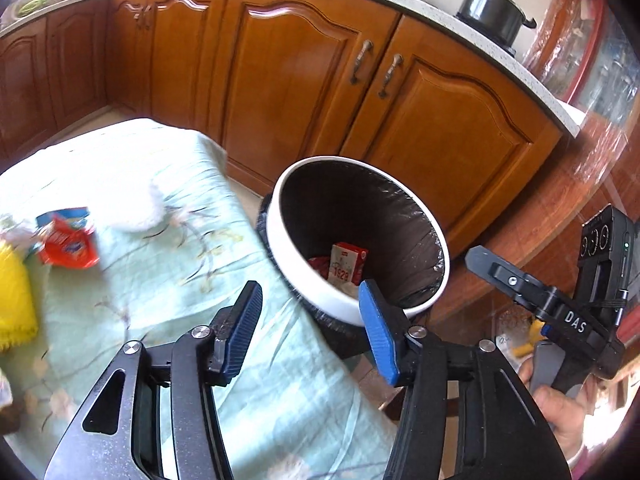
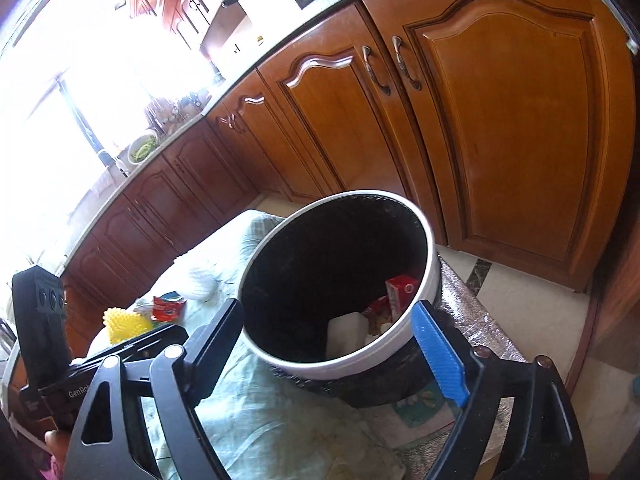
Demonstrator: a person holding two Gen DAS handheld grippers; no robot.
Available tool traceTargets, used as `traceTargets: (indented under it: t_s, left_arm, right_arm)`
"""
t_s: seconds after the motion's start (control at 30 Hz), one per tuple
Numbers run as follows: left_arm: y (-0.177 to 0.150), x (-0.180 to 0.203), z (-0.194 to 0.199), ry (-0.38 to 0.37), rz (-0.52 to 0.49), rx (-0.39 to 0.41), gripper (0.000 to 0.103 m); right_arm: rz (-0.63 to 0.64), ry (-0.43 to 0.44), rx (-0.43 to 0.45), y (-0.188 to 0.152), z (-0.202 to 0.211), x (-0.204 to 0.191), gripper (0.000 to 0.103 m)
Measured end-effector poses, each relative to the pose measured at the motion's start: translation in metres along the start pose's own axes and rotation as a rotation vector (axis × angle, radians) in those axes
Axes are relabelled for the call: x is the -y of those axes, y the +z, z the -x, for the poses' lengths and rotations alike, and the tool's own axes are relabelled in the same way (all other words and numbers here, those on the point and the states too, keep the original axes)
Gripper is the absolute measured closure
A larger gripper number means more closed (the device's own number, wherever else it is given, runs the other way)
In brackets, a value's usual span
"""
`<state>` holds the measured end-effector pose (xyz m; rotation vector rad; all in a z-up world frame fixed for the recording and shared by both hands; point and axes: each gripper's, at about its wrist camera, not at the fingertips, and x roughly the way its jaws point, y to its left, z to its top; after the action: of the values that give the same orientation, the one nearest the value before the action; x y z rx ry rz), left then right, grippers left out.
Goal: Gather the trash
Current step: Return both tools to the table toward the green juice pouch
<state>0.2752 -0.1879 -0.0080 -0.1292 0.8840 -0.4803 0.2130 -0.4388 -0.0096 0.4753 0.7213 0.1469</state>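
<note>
A white-rimmed bin (image 1: 304, 280) with a black liner stands beside the table; it also shows in the right wrist view (image 2: 430, 268). Inside lie a red and white carton (image 1: 347, 265) and other wrappers (image 2: 378, 314). On the pale green tablecloth (image 1: 140, 280) lie a red snack wrapper (image 1: 68, 246), a white crumpled tissue (image 1: 140, 210) and a yellow spiky object (image 1: 14, 300). My left gripper (image 1: 310, 332) is open and empty, over the table edge near the bin. My right gripper (image 2: 332, 344) is open and empty, just above the bin's near rim.
Wooden kitchen cabinets (image 1: 280, 80) run behind the bin under a pale countertop (image 1: 440, 12). A black pot (image 1: 490, 10) stands on the counter. The tablecloth (image 2: 248, 408) reaches the bin's side. A foil mat (image 2: 480, 320) lies on the floor under the bin.
</note>
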Motion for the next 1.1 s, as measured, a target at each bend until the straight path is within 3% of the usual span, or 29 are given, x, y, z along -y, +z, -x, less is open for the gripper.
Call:
traceTargets:
  t_s: [0.5,1.1]
  left_arm:
    - [-0.072,-0.077,0.083,0.119,0.149,0.056,0.049]
    - [-0.110,-0.158,0.147,0.218,0.328,0.124,0.049]
  right_arm:
    - [0.055,0.134,-0.088,-0.052,-0.007,-0.074,0.014]
    - [0.194,0.236,-0.180,-0.084,-0.033,-0.161,0.014]
